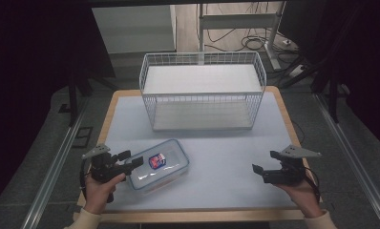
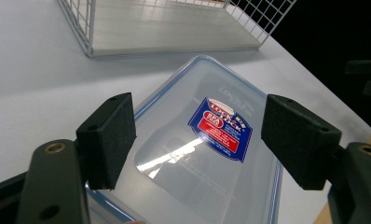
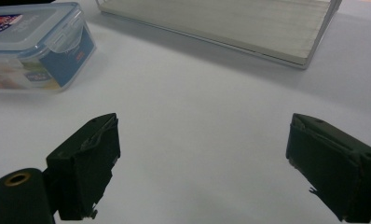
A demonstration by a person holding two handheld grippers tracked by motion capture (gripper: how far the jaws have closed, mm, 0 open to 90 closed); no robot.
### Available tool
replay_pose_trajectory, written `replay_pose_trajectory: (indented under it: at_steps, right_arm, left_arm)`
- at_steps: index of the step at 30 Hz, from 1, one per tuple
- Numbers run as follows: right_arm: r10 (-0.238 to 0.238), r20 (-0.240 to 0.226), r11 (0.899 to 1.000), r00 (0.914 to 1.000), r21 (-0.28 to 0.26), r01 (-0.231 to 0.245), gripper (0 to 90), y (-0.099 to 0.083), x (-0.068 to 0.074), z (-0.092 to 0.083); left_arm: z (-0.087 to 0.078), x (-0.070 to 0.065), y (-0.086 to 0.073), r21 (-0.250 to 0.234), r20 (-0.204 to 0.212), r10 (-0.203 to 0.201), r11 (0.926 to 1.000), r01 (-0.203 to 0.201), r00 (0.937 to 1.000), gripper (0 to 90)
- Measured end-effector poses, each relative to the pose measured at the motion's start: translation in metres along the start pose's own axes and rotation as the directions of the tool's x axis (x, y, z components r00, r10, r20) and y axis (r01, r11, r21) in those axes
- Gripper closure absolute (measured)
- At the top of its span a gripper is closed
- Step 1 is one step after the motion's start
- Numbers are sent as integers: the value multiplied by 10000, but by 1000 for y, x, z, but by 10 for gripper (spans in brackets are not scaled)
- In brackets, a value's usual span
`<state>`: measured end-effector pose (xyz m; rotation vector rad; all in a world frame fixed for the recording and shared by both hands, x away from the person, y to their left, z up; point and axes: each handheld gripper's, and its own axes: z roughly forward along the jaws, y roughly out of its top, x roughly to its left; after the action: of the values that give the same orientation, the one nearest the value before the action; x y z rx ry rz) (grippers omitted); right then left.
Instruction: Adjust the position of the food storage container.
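Landmark: clear rectangular plastic container with blue-rimmed snap lid [image 1: 159,164], lying flat on the white-topped desk with wooden edge [image 1: 226,157], front-left part, lid closed, red-blue label [image 1: 156,160] on top.

Nearest: left gripper [image 1: 131,160] held in a hand [image 1: 100,191] at the container's near-left corner. Fingers [image 2: 106,140] apart, wide gap, nothing between them; in the left gripper view they straddle the lid from above, contact with it cannot be told.

Right gripper [image 1: 264,162] held in the other hand [image 1: 302,195], well apart to the container's right, near the desk's right edge. Fingers [image 3: 88,163] apart, empty, over bare desk surface.

Container long axis runs diagonally, near-left to far-right; far short end points toward the basket. Near-left corner sits close to the desk's front-left edge. Latch tab [image 3: 65,32] visible on the short end facing the right gripper.

Open room: wide bare strip of desk between container and right gripper, plus a clear band beyond the container.

Farthest: white wire basket, rectangular, open top [image 1: 202,90], beyond the container at the desk's back, long side facing it, apart from it. Past that, floor with cables [image 1: 245,38].
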<state>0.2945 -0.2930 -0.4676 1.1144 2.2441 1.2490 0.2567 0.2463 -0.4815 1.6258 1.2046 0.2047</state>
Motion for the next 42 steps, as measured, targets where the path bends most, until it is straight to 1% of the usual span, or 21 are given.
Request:
replay_pose_trajectory:
  at_steps: [8, 10, 12, 15, 20, 25, 28, 29, 30, 32, 33, 34, 35, 38, 40, 41, 42]
  right_arm:
    - [-65, -31, 9999, 10000, 156, 65, 98, -4, -1, 4]
    - [-72, -36, 9997, 10000, 251, 73, 98, -5, 0, 5]
    - [-145, -48, 9994, 9999, 313, 146, 98, -6, 2, 7]
    - [-154, -53, 9993, 9999, 338, 155, 98, -5, 2, 8]
    - [-157, 15, 9990, 9999, 430, 157, 100, -7, 2, 10]
    - [-208, 35, 9984, 9998, 524, 206, 101, -8, 2, 11]
    - [-232, 75, 9981, 9997, 574, 227, 101, -8, 3, 12]
    - [-252, 80, 9980, 9996, 587, 247, 102, -8, 3, 12]
    - [-284, 91, 9979, 9996, 584, 279, 101, -8, 3, 13]
    - [-344, 161, 9980, 9993, 540, 334, 109, -8, 3, 13]
    - [-344, 161, 9980, 9993, 540, 334, 109, -8, 3, 13]
    - [-410, 199, 9979, 9990, 506, 399, 110, -8, 4, 13]
    - [-450, 197, 9977, 9988, 511, 440, 111, -8, 5, 14]
    - [-589, 214, 9969, 9980, 540, 577, 111, -8, 6, 15]
    - [-599, 243, 9965, 9979, 598, 583, 111, -8, 6, 15]
    - [-602, 255, 9964, 9979, 611, 586, 111, -9, 6, 15]
    - [-605, 255, 9964, 9978, 615, 588, 111, -8, 6, 16]
  left_arm:
    - [0, -3, 1, 68, 146, 92, 9999, -93, 9999, 255]
    - [0, -6, 1, 33, 168, 127, 9999, -127, 9998, 255]
    - [-2, -11, 2, -13, 225, 290, 9996, -290, 9993, 280]
    - [-4, -17, 3, -6, 289, 479, 9989, -479, 9984, 294]
    - [-3, -24, 3, 33, 495, 567, 9984, -570, 9972, 288]
    - [0, -32, 2, 250, 686, 706, 9971, -724, 9951, 281]
    - [1, -39, 1, 397, 780, 940, 9945, -973, 9925, 287]
    - [2, -42, -1, 453, 818, 1102, 9924, -1141, 9905, 311]
    - [2, -42, -1, 453, 818, 1102, 9924, -1141, 9905, 332]
    - [2, -46, -3, 581, 892, 1221, 9901, -1276, 9885, 426]
    - [2, -48, -5, 589, 915, 1275, 9893, -1332, 9876, 426]
    - [2, -50, -7, 636, 1046, 1343, 9879, -1414, 9854, 465]
    - [1, -52, -9, 722, 1144, 1381, 9865, -1469, 9838, 521]
    - [0, -55, -15, 965, 1281, 1578, 9806, -1706, 9791, 644]
    - [-2, -56, -19, 1084, 1415, 1560, 9791, -1719, 9776, 733]
    - [-2, -58, -22, 1257, 1525, 1567, 9763, -1764, 9758, 795]
    - [-2, -58, -24, 1317, 1540, 1592, 9748, -1800, 9752, 817]
